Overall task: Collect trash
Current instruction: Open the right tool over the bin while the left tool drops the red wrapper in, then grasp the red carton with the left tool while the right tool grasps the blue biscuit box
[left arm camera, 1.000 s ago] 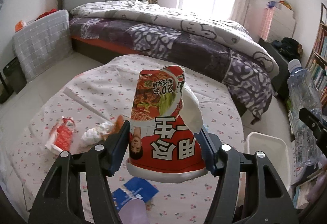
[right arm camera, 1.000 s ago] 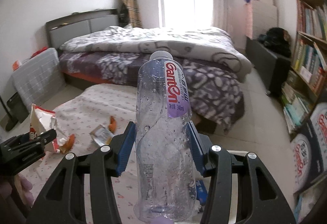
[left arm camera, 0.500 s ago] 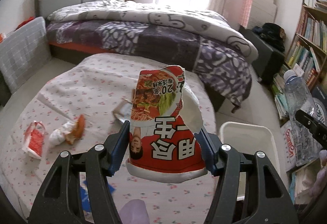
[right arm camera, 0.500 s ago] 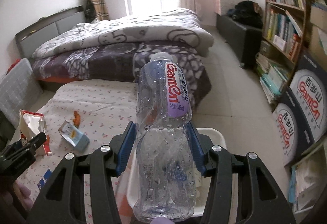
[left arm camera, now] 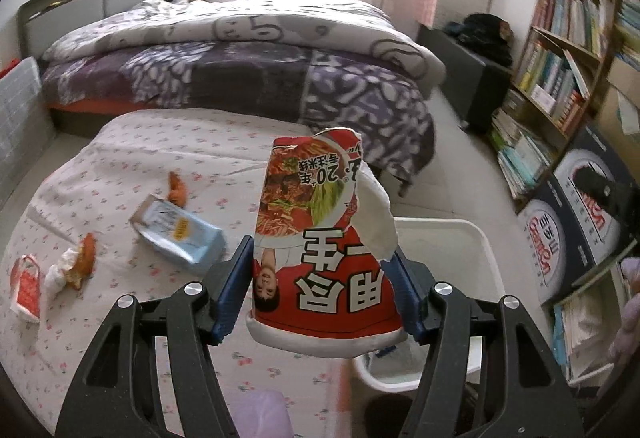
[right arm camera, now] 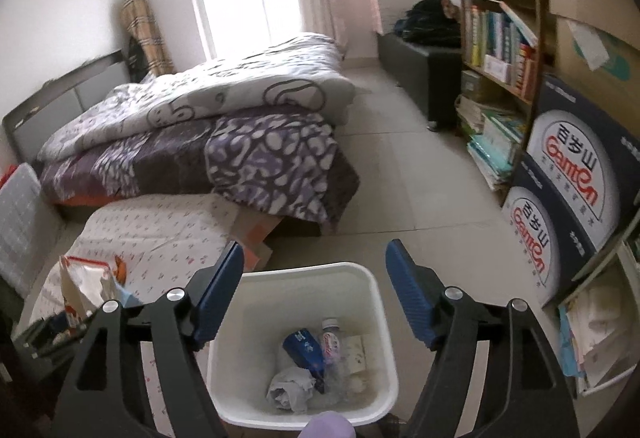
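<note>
My left gripper [left arm camera: 322, 292] is shut on a torn red instant-noodle cup [left arm camera: 320, 250], held upside down above the table beside the white bin [left arm camera: 486, 250]. My right gripper [right arm camera: 314, 290] is open and empty, directly above the white trash bin [right arm camera: 372, 290]. The clear plastic bottle [right arm camera: 331, 344] lies inside the bin with a blue carton and crumpled paper. On the floral tablecloth [left arm camera: 140, 142] lie a light-blue packet [left arm camera: 180, 234], orange peels [left arm camera: 176, 190] and a red-white wrapper [left arm camera: 26, 286].
A bed with a purple patterned quilt [left arm camera: 240, 70] stands behind the table. A bookshelf [right arm camera: 500, 38] and dark Ganten boxes [right arm camera: 560, 198] are on the right. Tiled floor [right arm camera: 400, 166] lies between bed and shelf.
My right gripper moved over the bin, opened and let the bottle fall in. My left gripper swung right toward the bin, still holding the noodle cup.
</note>
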